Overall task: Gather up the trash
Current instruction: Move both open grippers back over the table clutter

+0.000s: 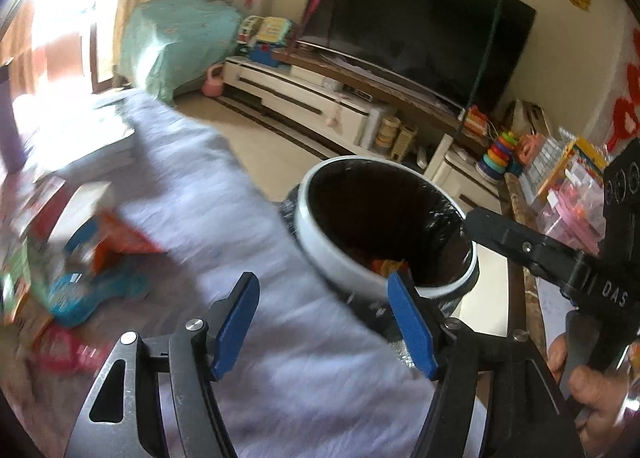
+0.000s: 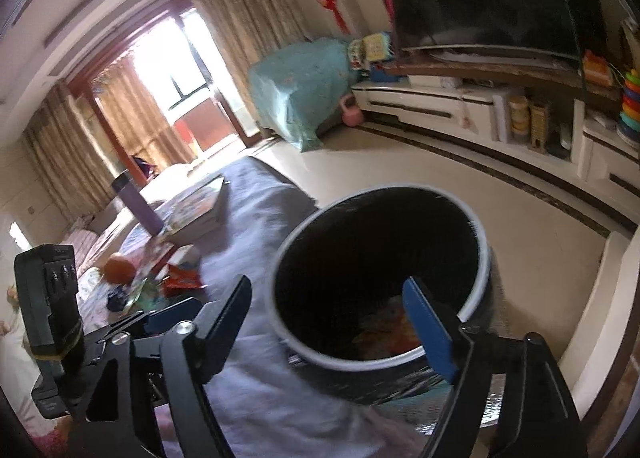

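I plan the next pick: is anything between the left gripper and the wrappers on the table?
Nothing visible. The left gripper is open and empty; only bare cloth lies between it and the wrappers.

I'm in a home living room: ahead of my gripper, a large black television (image 1: pixel 416 24) above a long white cabinet (image 1: pixel 296 96), beige curtains (image 2: pixel 244 22).
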The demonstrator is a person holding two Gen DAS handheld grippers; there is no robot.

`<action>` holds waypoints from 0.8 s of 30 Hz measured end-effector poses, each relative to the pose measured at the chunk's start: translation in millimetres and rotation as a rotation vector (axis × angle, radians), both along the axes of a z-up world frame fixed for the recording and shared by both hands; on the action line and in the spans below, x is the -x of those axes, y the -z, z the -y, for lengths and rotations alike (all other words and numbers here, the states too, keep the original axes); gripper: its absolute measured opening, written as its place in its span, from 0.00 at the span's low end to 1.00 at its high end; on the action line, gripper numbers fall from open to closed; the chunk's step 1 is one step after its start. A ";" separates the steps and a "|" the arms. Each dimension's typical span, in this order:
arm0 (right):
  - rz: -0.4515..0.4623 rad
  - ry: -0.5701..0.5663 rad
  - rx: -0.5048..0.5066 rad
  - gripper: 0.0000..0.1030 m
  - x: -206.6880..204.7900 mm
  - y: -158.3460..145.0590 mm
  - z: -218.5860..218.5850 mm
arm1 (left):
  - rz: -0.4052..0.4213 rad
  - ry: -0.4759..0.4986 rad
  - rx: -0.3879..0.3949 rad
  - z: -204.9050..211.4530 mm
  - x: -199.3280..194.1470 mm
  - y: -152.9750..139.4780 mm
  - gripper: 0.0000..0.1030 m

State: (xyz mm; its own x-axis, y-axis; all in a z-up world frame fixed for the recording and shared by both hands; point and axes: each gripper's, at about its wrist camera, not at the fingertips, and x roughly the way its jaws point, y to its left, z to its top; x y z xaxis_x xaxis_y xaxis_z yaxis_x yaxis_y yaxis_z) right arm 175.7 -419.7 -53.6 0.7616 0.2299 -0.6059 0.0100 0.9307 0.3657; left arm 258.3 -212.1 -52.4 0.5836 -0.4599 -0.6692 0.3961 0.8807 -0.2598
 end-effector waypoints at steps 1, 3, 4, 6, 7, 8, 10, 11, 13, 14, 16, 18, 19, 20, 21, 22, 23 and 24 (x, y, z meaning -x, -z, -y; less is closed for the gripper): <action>0.004 -0.008 0.000 0.83 1.5 0.3 -5.9 | -0.006 -0.017 0.006 -9.7 6.9 1.8 0.64; 0.009 -0.030 -0.008 0.83 4.6 2.3 -18.5 | -0.013 -0.043 0.015 -26.0 19.0 4.0 0.64; 0.006 -0.041 -0.013 0.83 5.5 4.2 -25.0 | -0.014 -0.054 0.015 -32.5 25.0 5.3 0.64; -0.001 -0.058 -0.019 0.83 5.6 7.0 -34.0 | -0.018 -0.076 0.015 -48.1 34.6 5.0 0.64; -0.004 -0.064 -0.021 0.83 6.4 9.3 -38.7 | -0.021 -0.091 0.018 -59.8 41.7 5.9 0.64; -0.007 -0.072 -0.023 0.83 6.8 11.1 -43.8 | -0.023 -0.103 0.020 -65.6 46.8 6.0 0.64; -0.011 -0.092 -0.030 0.83 7.9 15.1 -53.7 | -0.026 -0.131 0.018 -80.4 58.6 5.9 0.64; -0.011 -0.099 -0.032 0.83 8.9 16.3 -57.2 | -0.027 -0.142 0.018 -86.2 63.3 5.9 0.64; -0.013 -0.118 -0.039 0.83 10.4 19.5 -66.0 | -0.031 -0.165 0.019 -97.1 74.3 4.8 0.64; -0.014 -0.130 -0.043 0.83 10.7 20.7 -71.5 | -0.031 -0.174 0.019 -101.9 79.6 4.3 0.64; -0.010 -0.150 -0.037 0.83 12.8 22.7 -83.7 | -0.028 -0.197 0.014 -114.7 89.0 0.8 0.64; -0.003 -0.170 -0.030 0.83 13.5 23.4 -94.6 | -0.027 -0.213 0.012 -125.7 97.4 -1.5 0.64; -0.002 -0.184 -0.027 0.83 13.4 23.9 -100.7 | -0.028 -0.226 0.010 -131.8 102.4 -2.6 0.64; -0.001 -0.192 -0.023 0.83 13.5 24.5 -105.9 | -0.031 -0.234 0.010 -134.0 105.4 -2.9 0.64; 0.000 -0.201 -0.017 0.83 12.9 25.0 -111.6 | -0.034 -0.246 0.010 -139.1 111.0 -3.2 0.64; 0.001 -0.209 -0.013 0.83 11.9 25.5 -116.4 | -0.035 -0.253 0.008 -142.3 112.2 -2.3 0.64; 0.000 -0.216 -0.011 0.83 11.6 26.0 -119.9 | -0.035 -0.267 0.003 -148.5 116.7 -2.8 0.64; -0.005 -0.225 -0.008 0.83 10.4 26.8 -124.4 | -0.036 -0.279 -0.002 -152.4 120.8 -2.9 0.64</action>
State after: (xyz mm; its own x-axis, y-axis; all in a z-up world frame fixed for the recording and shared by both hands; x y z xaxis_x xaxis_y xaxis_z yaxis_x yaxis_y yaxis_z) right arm 165.3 -295.3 -80.4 0.6877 0.3989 -0.6066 -0.1962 0.9065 0.3738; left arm 137.5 -59.7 -49.5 0.6633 -0.2837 -0.6925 0.1289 0.9549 -0.2676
